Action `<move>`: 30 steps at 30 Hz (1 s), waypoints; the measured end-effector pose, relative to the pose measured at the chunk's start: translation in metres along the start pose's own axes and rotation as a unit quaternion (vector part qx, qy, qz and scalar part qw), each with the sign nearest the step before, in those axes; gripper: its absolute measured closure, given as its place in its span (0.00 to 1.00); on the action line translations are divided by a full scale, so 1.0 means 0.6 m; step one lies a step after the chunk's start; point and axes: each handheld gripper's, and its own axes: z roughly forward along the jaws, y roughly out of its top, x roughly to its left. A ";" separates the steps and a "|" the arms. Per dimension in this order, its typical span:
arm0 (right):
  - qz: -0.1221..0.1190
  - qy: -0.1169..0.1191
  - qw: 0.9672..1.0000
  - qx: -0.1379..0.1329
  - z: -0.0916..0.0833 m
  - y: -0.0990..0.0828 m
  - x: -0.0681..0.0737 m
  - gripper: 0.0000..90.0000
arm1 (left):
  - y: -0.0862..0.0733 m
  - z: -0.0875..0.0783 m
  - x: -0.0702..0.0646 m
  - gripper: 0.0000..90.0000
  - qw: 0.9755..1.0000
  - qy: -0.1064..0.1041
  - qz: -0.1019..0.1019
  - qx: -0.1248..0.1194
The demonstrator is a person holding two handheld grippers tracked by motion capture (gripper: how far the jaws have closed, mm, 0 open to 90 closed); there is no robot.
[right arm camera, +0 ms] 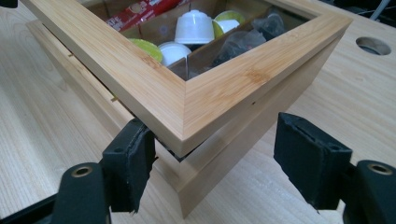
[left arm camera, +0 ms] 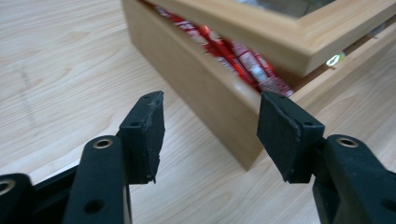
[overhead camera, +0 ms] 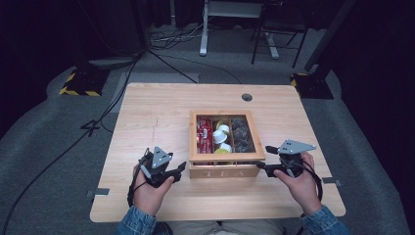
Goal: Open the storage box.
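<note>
A wooden tea box (overhead camera: 225,170) marked TEA sits at the table's middle front. Its glass-windowed lid (overhead camera: 226,155) stands slightly raised off the base, leaving a gap at the front. Inside lie red packets (overhead camera: 204,134), white and yellow capsules (overhead camera: 221,136) and dark tea bags (overhead camera: 241,132). My left gripper (overhead camera: 181,171) is open at the box's front left corner (left arm camera: 247,154), jaws apart with the red packets (left arm camera: 243,58) beyond them. My right gripper (overhead camera: 263,157) is open astride the front right corner (right arm camera: 187,186), one jaw tucked just under the lid's (right arm camera: 154,79) edge.
The light wooden table (overhead camera: 147,112) has a round cable hole (overhead camera: 247,97) at the back right. Bare tabletop lies left of and behind the box. Cables and desk legs (overhead camera: 203,29) are on the grey floor beyond the far edge.
</note>
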 end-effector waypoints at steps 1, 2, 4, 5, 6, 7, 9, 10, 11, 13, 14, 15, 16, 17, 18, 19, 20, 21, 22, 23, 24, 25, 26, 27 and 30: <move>0.000 0.000 1.000 0.000 0.000 0.000 0.000 0.33 | -0.002 -0.004 0.004 0.46 1.000 0.005 -0.001 0.000; -0.001 0.003 1.000 -0.005 -0.004 0.007 -0.003 0.33 | -0.005 -0.007 0.009 0.46 1.000 0.013 -0.004 0.000; -0.001 0.003 1.000 -0.006 -0.005 0.010 -0.004 0.33 | -0.011 -0.012 0.016 0.46 1.000 0.022 -0.008 0.002; -0.005 0.004 1.000 -0.009 -0.007 0.018 -0.006 0.33 | -0.019 -0.017 0.026 0.46 0.999 0.034 -0.012 0.006; -0.008 0.005 1.000 -0.012 -0.008 0.023 -0.008 0.33 | -0.023 -0.018 0.030 0.46 0.999 0.043 -0.011 0.008; -0.009 0.005 1.000 -0.014 -0.009 0.027 -0.009 0.33 | -0.027 -0.020 0.034 0.46 0.999 0.050 -0.012 0.011; -0.010 0.005 1.000 -0.016 -0.010 0.032 -0.011 0.33 | -0.032 -0.021 0.039 0.46 0.998 0.055 -0.015 0.014; -0.012 0.004 1.000 -0.022 -0.014 0.043 -0.014 0.33 | -0.036 -0.023 0.044 0.46 0.998 0.058 -0.015 0.018; -0.012 0.004 1.000 -0.022 -0.014 0.043 -0.014 0.33 | -0.040 -0.024 0.047 0.46 0.998 0.063 -0.018 0.019; -0.016 0.004 0.999 -0.028 -0.018 0.058 -0.020 0.33 | -0.051 -0.028 0.057 0.45 0.997 0.069 -0.028 0.027; -0.016 0.004 0.999 -0.028 -0.018 0.058 -0.020 0.33 | -0.051 -0.028 0.057 0.45 0.997 0.069 -0.028 0.027; -0.016 0.005 0.999 -0.030 -0.019 0.063 -0.022 0.33 | -0.054 -0.030 0.060 0.45 0.997 0.072 -0.028 0.028; -0.013 0.008 0.999 -0.036 -0.021 0.073 -0.027 0.33 | -0.060 -0.032 0.063 0.45 0.996 0.073 -0.036 0.030; -0.012 0.008 0.999 -0.039 -0.022 0.078 -0.030 0.33 | -0.062 -0.033 0.066 0.45 0.996 0.073 -0.036 0.032; -0.012 0.009 0.999 -0.042 -0.023 0.084 -0.033 0.33 | -0.065 -0.034 0.068 0.44 0.996 0.072 -0.036 0.035; -0.013 0.008 0.999 -0.045 -0.024 0.090 -0.035 0.33 | -0.068 -0.035 0.069 0.44 0.996 0.072 -0.040 0.036; -0.014 0.007 0.999 -0.048 -0.025 0.096 -0.038 0.33 | -0.070 -0.035 0.071 0.44 0.996 0.072 -0.040 0.036; -0.015 0.007 0.999 -0.051 -0.026 0.102 -0.041 0.34 | -0.070 -0.035 0.071 0.44 0.996 0.072 -0.040 0.036; -0.015 0.007 0.999 -0.051 -0.026 0.102 -0.041 0.34 | -0.073 -0.035 0.073 0.44 0.996 0.073 -0.041 0.039; -0.014 0.008 0.998 -0.055 -0.027 0.114 -0.046 0.35 | -0.078 -0.036 0.076 0.44 0.995 0.077 -0.042 0.042; -0.014 0.008 0.998 -0.058 -0.028 0.119 -0.048 0.36 | -0.080 -0.036 0.078 0.44 0.995 0.084 -0.045 0.044; -0.014 0.007 0.998 -0.062 -0.028 0.126 -0.050 0.37 | -0.082 -0.036 0.080 0.44 0.994 0.087 -0.044 0.045; -0.014 0.007 0.998 -0.062 -0.028 0.126 -0.050 0.37 | -0.082 -0.036 0.080 0.44 0.994 0.087 -0.044 0.045; -0.015 0.006 0.998 -0.061 -0.027 0.130 -0.051 0.37 | -0.084 -0.035 0.083 0.44 0.994 0.088 -0.049 0.047; -0.023 0.003 0.998 -0.059 -0.022 0.149 -0.056 0.37 | -0.089 -0.030 0.092 0.44 0.993 0.090 -0.054 0.047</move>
